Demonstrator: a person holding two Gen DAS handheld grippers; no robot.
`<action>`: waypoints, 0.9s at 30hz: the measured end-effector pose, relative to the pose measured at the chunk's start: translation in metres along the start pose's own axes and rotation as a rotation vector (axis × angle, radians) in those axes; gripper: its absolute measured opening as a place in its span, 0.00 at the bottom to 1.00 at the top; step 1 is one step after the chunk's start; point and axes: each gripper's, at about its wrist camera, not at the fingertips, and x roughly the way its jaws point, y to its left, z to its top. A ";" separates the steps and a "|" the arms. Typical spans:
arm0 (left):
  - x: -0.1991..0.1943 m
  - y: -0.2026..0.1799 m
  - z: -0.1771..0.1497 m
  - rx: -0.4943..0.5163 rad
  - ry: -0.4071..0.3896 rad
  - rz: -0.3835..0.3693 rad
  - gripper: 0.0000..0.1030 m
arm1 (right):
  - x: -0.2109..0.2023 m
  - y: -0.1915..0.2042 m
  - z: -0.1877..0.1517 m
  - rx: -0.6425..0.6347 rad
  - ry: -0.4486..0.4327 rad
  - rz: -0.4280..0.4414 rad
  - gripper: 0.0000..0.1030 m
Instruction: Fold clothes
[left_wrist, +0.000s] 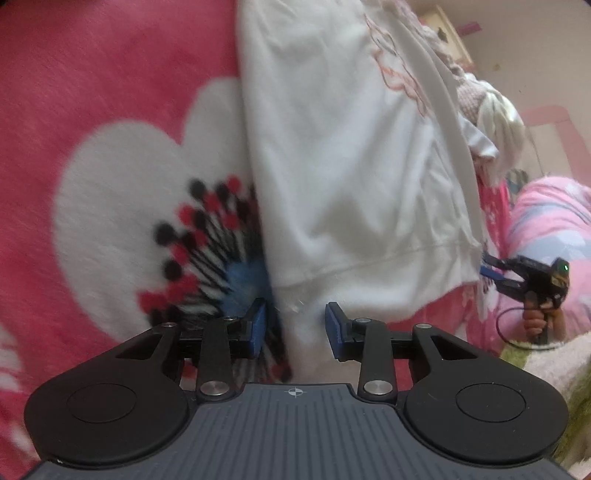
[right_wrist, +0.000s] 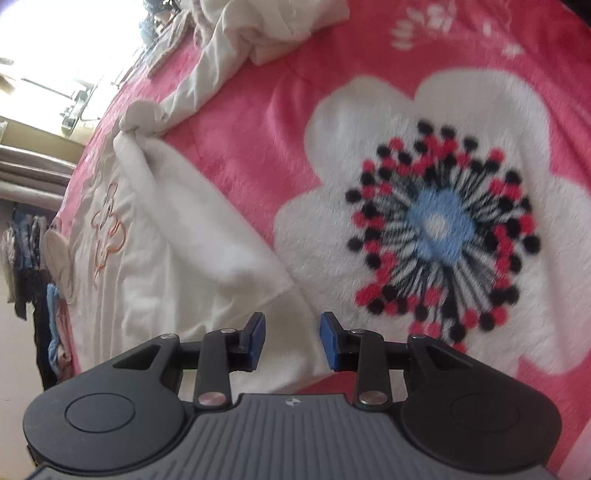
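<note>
left hand-held gripper (left_wrist: 294, 324) points down at the bed, jaws parted, blue pads (left_wrist: 258, 325) apart with nothing pressed between them; the hem corner of the white top (left_wrist: 343, 177) lies under and just ahead of the gap, not gripped; top is spread flat on the pink blanket (left_wrist: 92, 74), its hem edge running across toward the right, a pink outline print (left_wrist: 402, 74) on its upper part; blanket's big white flower with blue centre (left_wrist: 243, 288) sits just left of the top, partly covered by it; frame is motion-blurred; right hand-held gripper (left_wrist: 493, 271) shows at far right of the left wrist view, held by a hand (left_wrist: 539, 317), its tip at the top's other hem corner; whether it touches cannot be told from there; heap of other clothes (left_wrist: 491, 125) lies beyond the top's far end.

right hand-held gripper (right_wrist: 291, 341) in its own view: released, jaws parted, pads (right_wrist: 328, 343) clear; white cloth edge lies below the gap, not pinched; top (right_wrist: 155, 258) stretches away to the left with print (right_wrist: 107, 229) visible, a sleeve twisted into a knot (right_wrist: 142, 118) at its far end; flower centre (right_wrist: 436, 225) lies right of the gripper on blanket (right_wrist: 258, 110); crumpled white garments (right_wrist: 266, 29) at the top edge; hanging clothes (right_wrist: 29, 258) at far left, off the bed.
</note>
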 end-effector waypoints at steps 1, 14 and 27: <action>0.000 0.000 -0.001 -0.001 -0.001 -0.001 0.33 | 0.001 0.000 -0.002 -0.007 0.004 -0.002 0.36; -0.031 -0.033 -0.007 0.153 -0.011 0.094 0.03 | -0.020 0.022 -0.012 -0.125 -0.031 -0.030 0.03; -0.065 -0.026 0.003 0.256 0.114 0.220 0.03 | -0.030 0.062 -0.038 -0.239 0.140 -0.069 0.03</action>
